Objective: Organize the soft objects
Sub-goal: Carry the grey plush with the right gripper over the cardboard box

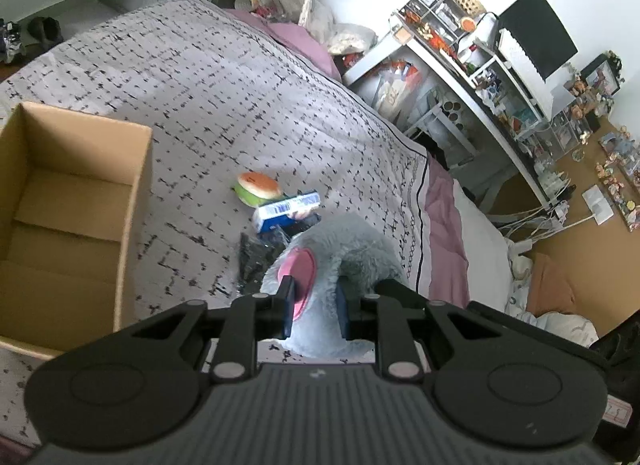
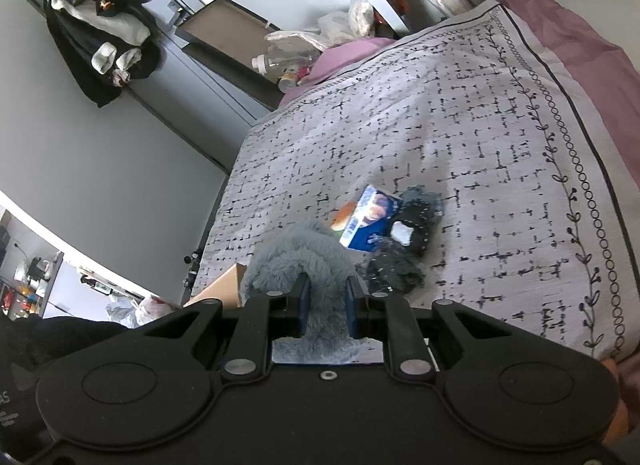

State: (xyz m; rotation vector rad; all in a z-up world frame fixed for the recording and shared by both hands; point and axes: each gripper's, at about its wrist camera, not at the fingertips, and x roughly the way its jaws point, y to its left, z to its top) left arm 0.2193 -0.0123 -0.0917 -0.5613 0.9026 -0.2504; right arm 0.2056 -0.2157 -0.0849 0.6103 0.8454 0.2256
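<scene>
Both grippers grip one grey furry plush toy with a pink patch (image 1: 348, 253), held above the bed. My left gripper (image 1: 314, 305) is shut on its pink-patched part. My right gripper (image 2: 326, 305) is shut on another grey furry part (image 2: 296, 257). On the bedspread beyond lie a burger-shaped soft toy (image 1: 258, 187), a blue box (image 1: 286, 209) and dark speckled cloth pieces (image 2: 412, 225). An open cardboard box (image 1: 60, 217) stands on the bed at the left in the left wrist view, with nothing in it.
The grey patterned bedspread (image 1: 240, 97) covers the bed, with pink sheet at its edge (image 1: 444, 241). A cluttered desk with a monitor (image 1: 536, 33) stands to the right. A wardrobe with hanging clothes (image 2: 104, 45) stands beyond the bed.
</scene>
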